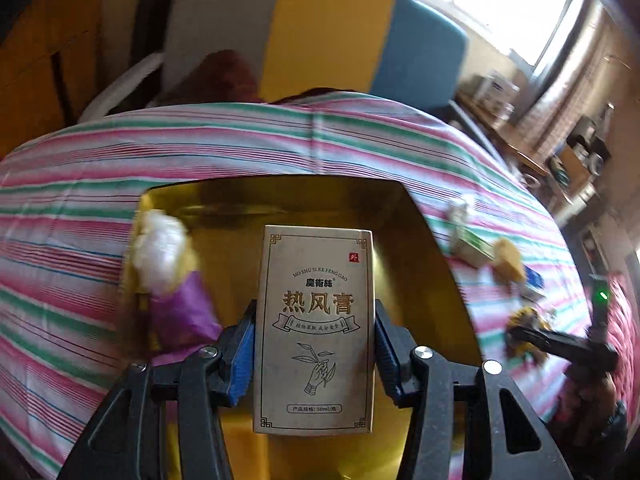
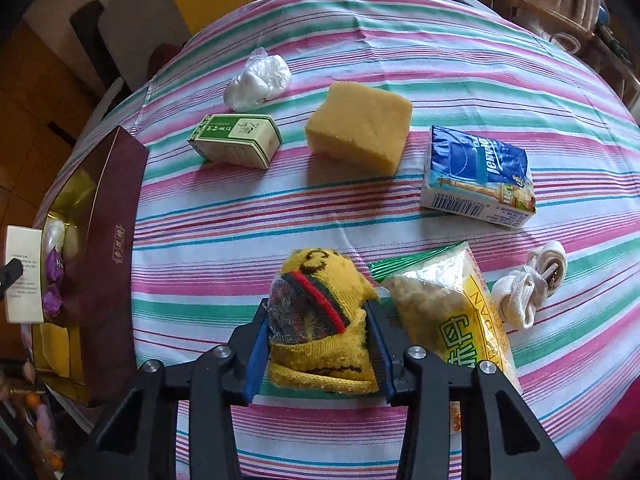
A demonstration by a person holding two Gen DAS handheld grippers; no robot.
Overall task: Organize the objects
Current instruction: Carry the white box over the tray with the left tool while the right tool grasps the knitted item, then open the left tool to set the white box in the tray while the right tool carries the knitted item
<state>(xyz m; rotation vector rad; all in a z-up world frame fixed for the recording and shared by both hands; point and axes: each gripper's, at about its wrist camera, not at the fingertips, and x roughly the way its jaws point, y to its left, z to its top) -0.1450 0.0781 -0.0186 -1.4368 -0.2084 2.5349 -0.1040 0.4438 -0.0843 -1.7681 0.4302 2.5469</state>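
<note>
My left hand-held gripper (image 1: 314, 354) clamps a beige carton (image 1: 315, 330) at frame centre, over the gold-lined box (image 1: 432, 248) on the striped worktop (image 1: 240, 140). My right hand-held gripper (image 2: 318, 344) squeezes a yellow sock (image 2: 320, 320), lower centre; sponge (image 2: 360, 130) above, tissue pack (image 2: 478, 176) at right.

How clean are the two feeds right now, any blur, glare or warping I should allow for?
Left wrist view: the held beige box is sharp, but the white and purple candy and the items on the striped cloth are motion-smeared; the window is blown out. Right wrist view: sharp and evenly lit, the sponge casts a soft shadow. Both bend strongly at the edges.
</note>
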